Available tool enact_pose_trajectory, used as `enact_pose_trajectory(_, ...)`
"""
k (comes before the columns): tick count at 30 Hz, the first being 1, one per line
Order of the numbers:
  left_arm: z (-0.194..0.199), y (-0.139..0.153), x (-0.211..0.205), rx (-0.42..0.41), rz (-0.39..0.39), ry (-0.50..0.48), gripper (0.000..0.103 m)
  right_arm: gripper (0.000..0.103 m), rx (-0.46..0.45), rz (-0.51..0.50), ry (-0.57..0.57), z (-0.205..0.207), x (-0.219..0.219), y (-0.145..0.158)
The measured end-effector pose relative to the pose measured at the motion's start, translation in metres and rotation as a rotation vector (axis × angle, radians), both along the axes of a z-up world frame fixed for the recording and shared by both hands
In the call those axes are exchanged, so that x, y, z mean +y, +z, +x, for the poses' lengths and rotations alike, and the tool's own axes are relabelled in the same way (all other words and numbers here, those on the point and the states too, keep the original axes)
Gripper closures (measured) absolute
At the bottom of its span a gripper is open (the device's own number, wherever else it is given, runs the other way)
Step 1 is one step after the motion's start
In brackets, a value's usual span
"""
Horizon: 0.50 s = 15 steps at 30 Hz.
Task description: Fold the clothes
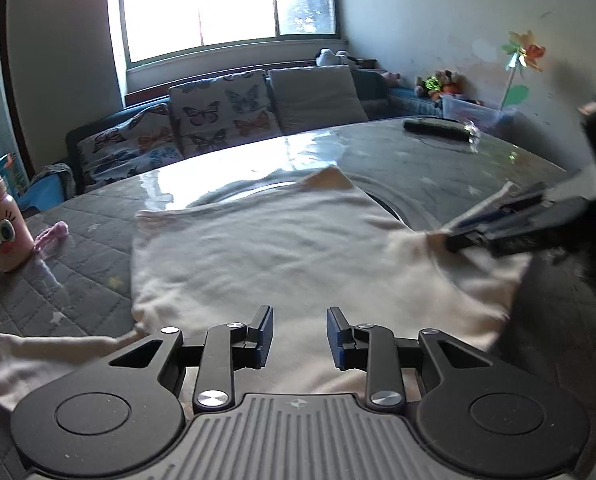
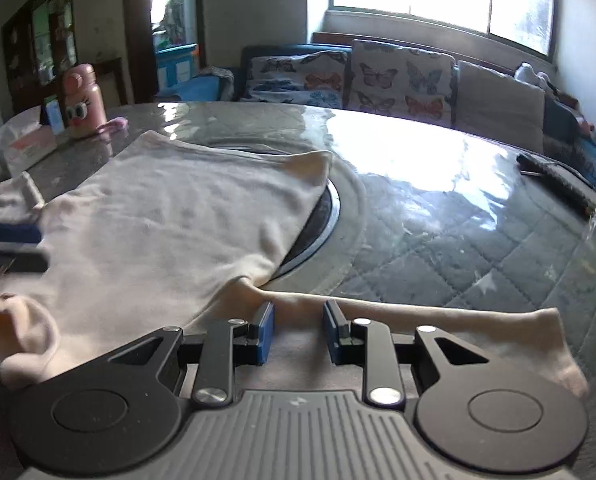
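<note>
A cream long-sleeved shirt (image 1: 258,248) lies spread flat on the round table; it also shows in the right wrist view (image 2: 170,216). My left gripper (image 1: 299,334) is open just above the shirt's near edge, with one sleeve (image 1: 38,360) trailing off to its left. My right gripper (image 2: 298,330) is open over the other sleeve (image 2: 457,328), which stretches to the right along the table. The right gripper also shows at the right of the left wrist view (image 1: 509,224), blurred, at the shirt's right edge.
The table (image 2: 457,216) has a grey quilted cover under shiny clear plastic and a round inset (image 2: 321,220) in the middle. A pink bottle (image 1: 2,224) and a pink item (image 1: 52,234) stand at its left, a dark object (image 1: 435,127) far right. A sofa (image 1: 226,112) lies behind.
</note>
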<state>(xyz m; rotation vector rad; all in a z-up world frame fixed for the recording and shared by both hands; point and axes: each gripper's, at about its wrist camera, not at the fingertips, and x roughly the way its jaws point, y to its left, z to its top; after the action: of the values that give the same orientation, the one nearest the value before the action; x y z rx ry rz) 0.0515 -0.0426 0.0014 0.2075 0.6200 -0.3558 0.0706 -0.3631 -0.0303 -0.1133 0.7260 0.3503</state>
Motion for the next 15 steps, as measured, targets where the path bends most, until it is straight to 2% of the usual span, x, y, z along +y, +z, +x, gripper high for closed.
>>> enact_pose_trajectory(6,-0.006,-0.003,-0.001,0.004,0.007,0.009,0.070,0.077,-0.006,0.019,-0.079,-0.003,-0.018,-0.001)
enact_pose_trajectory(10,-0.008,0.006,-0.007,-0.025,-0.010,-0.006,0.065,0.075,0.002,0.011,-0.140,-0.014,-0.042,-0.005)
enact_pose_trajectory(15,-0.008,0.006,-0.028,-0.025,-0.016,-0.062,0.064,0.066,-0.008,0.003,-0.198,-0.036,-0.068,-0.007)
